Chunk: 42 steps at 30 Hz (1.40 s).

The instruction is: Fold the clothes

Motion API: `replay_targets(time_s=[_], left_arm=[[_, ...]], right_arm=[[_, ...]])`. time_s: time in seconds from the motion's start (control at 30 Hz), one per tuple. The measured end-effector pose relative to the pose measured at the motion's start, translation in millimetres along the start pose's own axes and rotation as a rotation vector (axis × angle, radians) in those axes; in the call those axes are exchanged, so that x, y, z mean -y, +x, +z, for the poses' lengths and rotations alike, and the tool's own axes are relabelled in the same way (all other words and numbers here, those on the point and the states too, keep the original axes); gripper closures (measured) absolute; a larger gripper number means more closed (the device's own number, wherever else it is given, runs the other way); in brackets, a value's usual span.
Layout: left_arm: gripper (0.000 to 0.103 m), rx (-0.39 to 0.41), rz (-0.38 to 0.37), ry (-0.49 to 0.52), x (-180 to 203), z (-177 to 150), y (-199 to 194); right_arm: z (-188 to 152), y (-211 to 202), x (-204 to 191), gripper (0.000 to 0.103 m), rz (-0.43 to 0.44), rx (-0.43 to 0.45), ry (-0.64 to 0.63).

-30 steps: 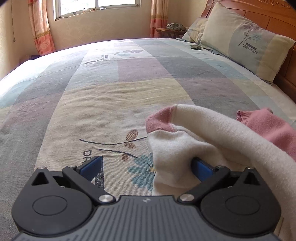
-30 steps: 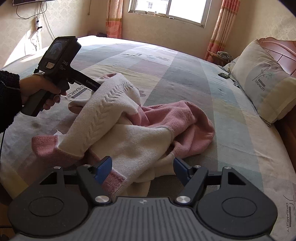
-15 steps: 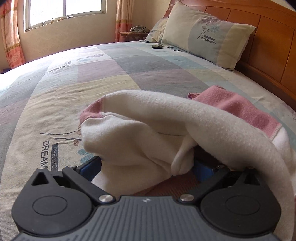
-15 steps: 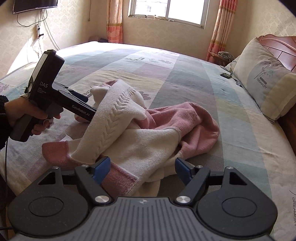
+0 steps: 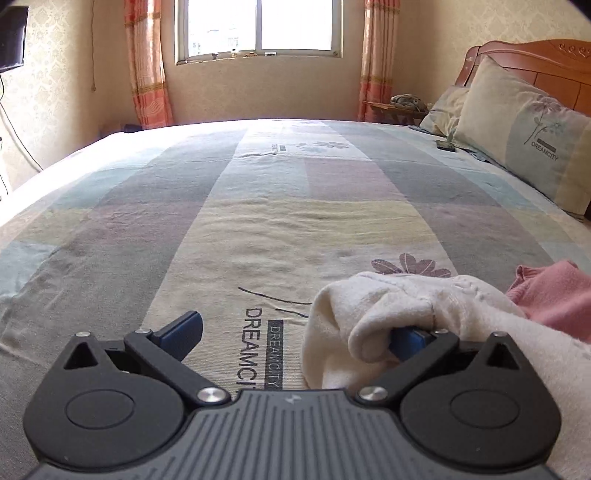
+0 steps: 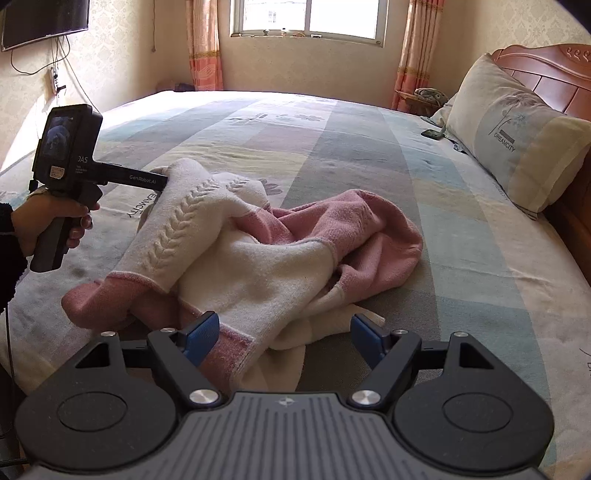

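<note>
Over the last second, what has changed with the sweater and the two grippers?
The left gripper swung toward the sweater and back, and stays open, cream sleeve draped over one finger. Nothing was gripped or released. The right gripper stayed open over the hem; the sweater stays crumpled on the bed.

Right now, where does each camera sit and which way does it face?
Left wrist: on the left gripper, low over the bedsheet, facing the window; its own fingers show, spread wide.
Right wrist: on the right gripper, facing the same window; its open fingers, plus the left hand holding the other gripper.
Shared: pink-and-cream sweater, pillow, headboard.
</note>
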<state>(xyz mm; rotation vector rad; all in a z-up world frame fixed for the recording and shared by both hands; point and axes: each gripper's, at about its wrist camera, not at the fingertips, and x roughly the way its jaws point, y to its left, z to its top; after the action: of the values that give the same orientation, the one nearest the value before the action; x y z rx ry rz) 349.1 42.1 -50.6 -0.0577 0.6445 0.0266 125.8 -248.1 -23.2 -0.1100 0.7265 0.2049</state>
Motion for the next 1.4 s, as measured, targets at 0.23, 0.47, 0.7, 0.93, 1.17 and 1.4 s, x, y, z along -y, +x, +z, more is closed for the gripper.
replay_targets(time_s=[0.23,0.47,0.7,0.93,1.17,1.4], left_arm=[[0.000,-0.024,-0.068,-0.054,-4,-7,16],[0.000,0.027,0.172,0.015,-31,29,7],[0.001,-0.102,-0.016,0.025,-25,8,-14],[0.001,-0.238,-0.137,-0.014,-26,-53,-47],[0.001,-0.238,-0.248,-0.095,-21,-78,-98],[0.001,-0.196,-0.323,-0.033,13,-76,-136]], right_arm=[[0,4,-3,0.021,0.001,-0.010,-0.007],[-3,5,4,0.021,-0.014,-0.014,0.006],[-7,12,2,0.021,0.012,-0.032,0.026],[-2,4,-5,0.019,0.024,-0.007,-0.015],[-14,3,2,0.018,0.032,-0.025,0.052],[-35,-10,4,0.018,0.031,-0.025,0.086]])
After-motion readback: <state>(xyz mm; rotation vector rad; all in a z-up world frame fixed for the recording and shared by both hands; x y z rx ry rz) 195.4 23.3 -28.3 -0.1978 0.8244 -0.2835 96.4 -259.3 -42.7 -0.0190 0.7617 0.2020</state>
